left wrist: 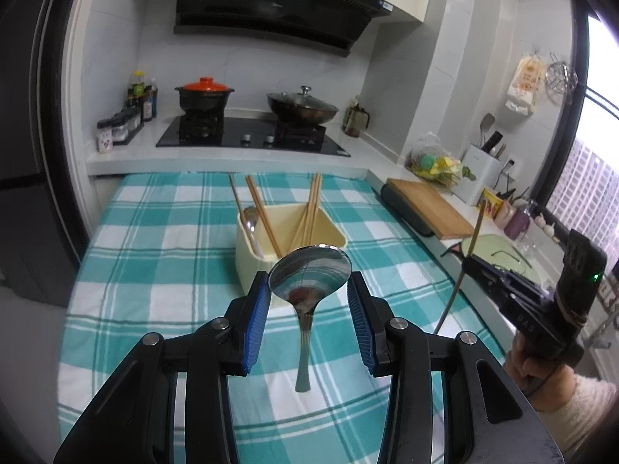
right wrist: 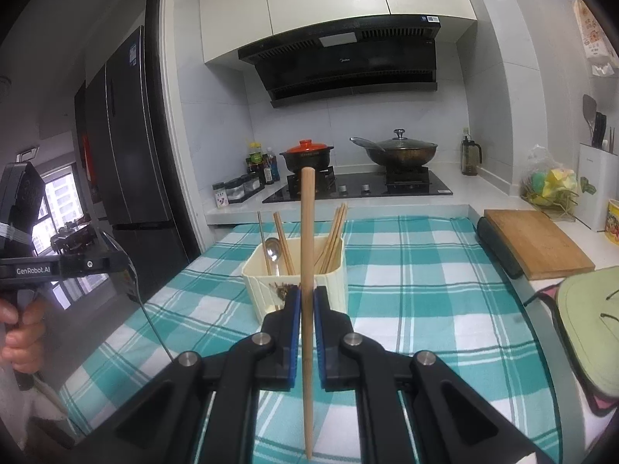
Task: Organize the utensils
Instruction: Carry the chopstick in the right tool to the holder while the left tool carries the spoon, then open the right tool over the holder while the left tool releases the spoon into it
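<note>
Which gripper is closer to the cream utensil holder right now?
Left, though only slightly, as far as I can judge. The left gripper holds the spoon just short of the cream utensil holder. The right gripper grips a chopstick off to its right.

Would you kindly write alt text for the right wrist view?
The right gripper is shut on an upright wooden chopstick, in front of a cream utensil holder holding chopsticks and a spoon, on a teal checked tablecloth. A stove with pots stands behind.

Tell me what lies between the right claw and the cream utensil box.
In the right wrist view, only bare checked cloth separates the right claw, shut on a chopstick, from the utensil box.
</note>
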The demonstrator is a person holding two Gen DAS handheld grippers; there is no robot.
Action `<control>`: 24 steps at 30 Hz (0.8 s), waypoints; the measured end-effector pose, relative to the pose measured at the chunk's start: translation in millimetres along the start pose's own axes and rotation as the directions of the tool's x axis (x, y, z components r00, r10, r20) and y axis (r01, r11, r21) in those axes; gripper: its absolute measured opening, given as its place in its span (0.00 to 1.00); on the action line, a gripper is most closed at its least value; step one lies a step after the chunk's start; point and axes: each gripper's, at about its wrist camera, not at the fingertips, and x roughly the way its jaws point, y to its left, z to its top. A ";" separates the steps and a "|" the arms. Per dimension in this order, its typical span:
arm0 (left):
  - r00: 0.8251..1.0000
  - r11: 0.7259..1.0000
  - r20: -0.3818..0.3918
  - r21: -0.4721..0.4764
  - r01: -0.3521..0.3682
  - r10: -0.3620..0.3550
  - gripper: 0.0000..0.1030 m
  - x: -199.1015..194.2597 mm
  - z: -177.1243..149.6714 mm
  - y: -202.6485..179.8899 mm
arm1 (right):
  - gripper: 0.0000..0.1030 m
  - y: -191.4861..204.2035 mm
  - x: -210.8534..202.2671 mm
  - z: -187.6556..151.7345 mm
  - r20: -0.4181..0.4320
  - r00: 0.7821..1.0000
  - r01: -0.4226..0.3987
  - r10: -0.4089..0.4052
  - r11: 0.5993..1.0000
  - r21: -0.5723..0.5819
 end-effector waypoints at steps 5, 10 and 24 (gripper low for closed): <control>0.997 1.000 0.075 0.013 -0.019 0.018 0.40 3.6 57.8 0.8 | 0.07 -4.2 31.6 41.9 0.032 0.999 0.006 -0.005 0.999 -0.037; 0.991 0.999 0.129 0.014 -0.041 0.039 0.40 29.9 109.7 3.1 | 0.07 -10.6 69.9 93.4 0.100 0.995 -0.006 0.008 1.000 -0.017; 0.987 0.989 -0.076 -0.044 -0.143 0.139 0.40 174.7 94.6 40.3 | 0.07 -14.3 211.2 99.1 0.058 0.998 -0.013 0.012 1.000 0.018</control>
